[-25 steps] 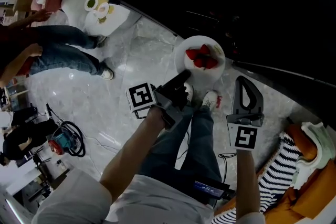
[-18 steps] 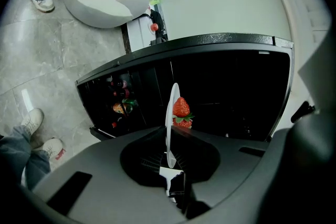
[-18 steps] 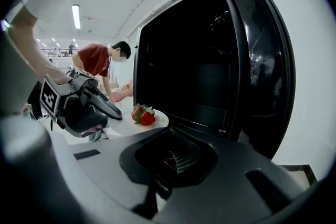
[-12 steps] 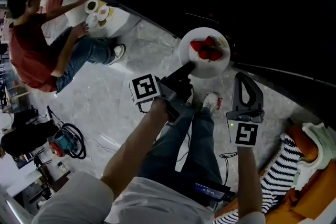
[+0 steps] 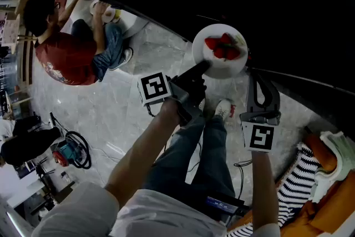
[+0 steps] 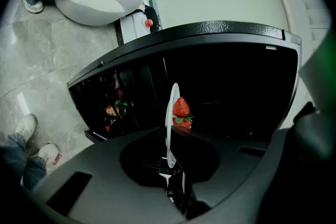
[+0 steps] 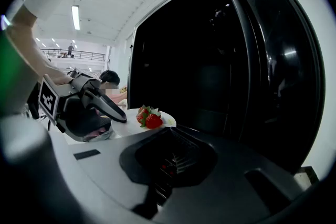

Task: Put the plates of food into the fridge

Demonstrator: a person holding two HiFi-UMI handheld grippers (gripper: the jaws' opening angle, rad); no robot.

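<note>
The left tongs (image 5: 201,70) are clamped on the near rim of the plate (image 5: 217,68), so it juts out ahead of them like a tray. It is kept level enough that the strawberries (image 5: 223,47) sit heaped near its middle. Just beyond the plate gapes the open fridge (image 6: 231,81), which is probably why the plate is held out at arm's reach; carrying it in looks under way, not finished. The right tongs (image 5: 258,85), beside the plate and a little behind it, are closed on nothing. The plate is thin, round and smooth white. The berries are red, glossy and green-capped, and the fridge is shiny black and dark inside.
</note>
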